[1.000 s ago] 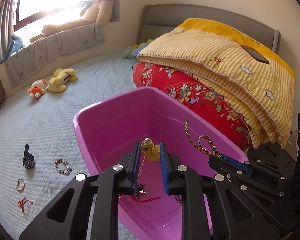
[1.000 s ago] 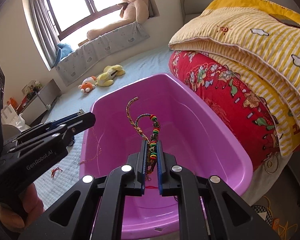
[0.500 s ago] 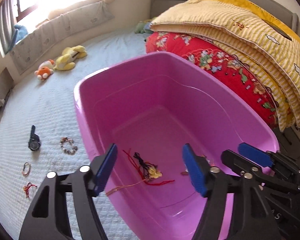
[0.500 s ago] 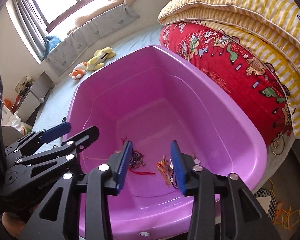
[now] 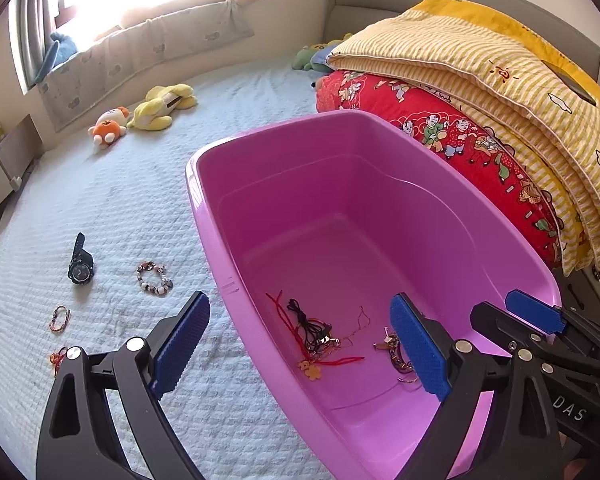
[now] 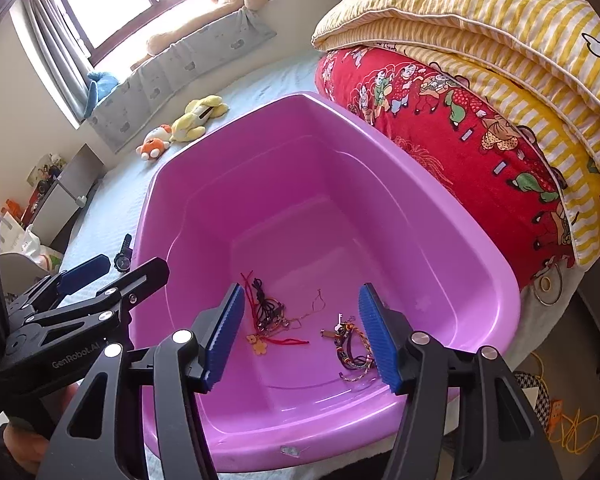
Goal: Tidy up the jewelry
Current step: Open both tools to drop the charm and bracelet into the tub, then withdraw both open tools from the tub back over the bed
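Resting on white quilted bed [image 5: 148, 200]: purple tub [image 5: 204, 216].

Each camera sits on its own tongs and looks forward and down along the two blue pads, close above the pink tub [image 5: 364, 216] on the bed. The left view looks in from the tub's left rim, with the other tongs poking in on its right. The right view looks in from the near rim, and both see the same tub floor, red quilt [image 6: 452, 120] and window.
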Demonstrator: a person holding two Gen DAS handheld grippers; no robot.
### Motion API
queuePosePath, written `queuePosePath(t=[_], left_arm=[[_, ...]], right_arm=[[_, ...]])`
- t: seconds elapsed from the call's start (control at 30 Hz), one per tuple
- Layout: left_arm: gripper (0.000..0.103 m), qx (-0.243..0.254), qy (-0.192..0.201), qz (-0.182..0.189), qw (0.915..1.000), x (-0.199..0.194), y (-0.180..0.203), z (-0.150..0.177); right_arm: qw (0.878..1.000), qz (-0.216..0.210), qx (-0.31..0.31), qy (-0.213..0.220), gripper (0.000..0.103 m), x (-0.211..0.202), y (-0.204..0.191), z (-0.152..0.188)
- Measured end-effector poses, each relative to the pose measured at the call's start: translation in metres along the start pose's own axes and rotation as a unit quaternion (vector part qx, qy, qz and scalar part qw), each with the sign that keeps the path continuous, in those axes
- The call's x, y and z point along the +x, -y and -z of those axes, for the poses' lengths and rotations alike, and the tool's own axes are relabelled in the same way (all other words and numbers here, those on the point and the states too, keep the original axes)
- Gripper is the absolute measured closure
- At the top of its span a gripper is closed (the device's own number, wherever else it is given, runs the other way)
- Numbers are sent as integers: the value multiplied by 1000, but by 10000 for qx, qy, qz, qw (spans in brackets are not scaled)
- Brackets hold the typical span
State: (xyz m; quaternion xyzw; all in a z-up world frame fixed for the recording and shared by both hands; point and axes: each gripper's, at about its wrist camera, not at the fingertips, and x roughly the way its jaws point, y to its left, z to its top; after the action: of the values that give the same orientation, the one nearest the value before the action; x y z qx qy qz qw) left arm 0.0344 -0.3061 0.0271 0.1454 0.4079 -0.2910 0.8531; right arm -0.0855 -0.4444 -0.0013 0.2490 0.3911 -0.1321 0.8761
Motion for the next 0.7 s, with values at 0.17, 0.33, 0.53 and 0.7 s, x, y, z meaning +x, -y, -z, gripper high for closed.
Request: queuePosePath(t=[0.17,0.33,0.53,0.7], left_arm=[[13,-122,16,-21,9999,-7,-11,4],[13,-265,54,-57,9996,-17,-25,14],[13,-446,169,-236,9986,-34,-52,34],[10,-726,248,-373,9964,-51,-84,55]], right_arm=[[10000,-30,-56,23,45,-4,-8,0],[9997,-121,-189,52,40,-9,-21,2],[9989,-249,-388,2,35,-10,-47,6],[9973,-318,-667,-15,33,-11,-76,13]])
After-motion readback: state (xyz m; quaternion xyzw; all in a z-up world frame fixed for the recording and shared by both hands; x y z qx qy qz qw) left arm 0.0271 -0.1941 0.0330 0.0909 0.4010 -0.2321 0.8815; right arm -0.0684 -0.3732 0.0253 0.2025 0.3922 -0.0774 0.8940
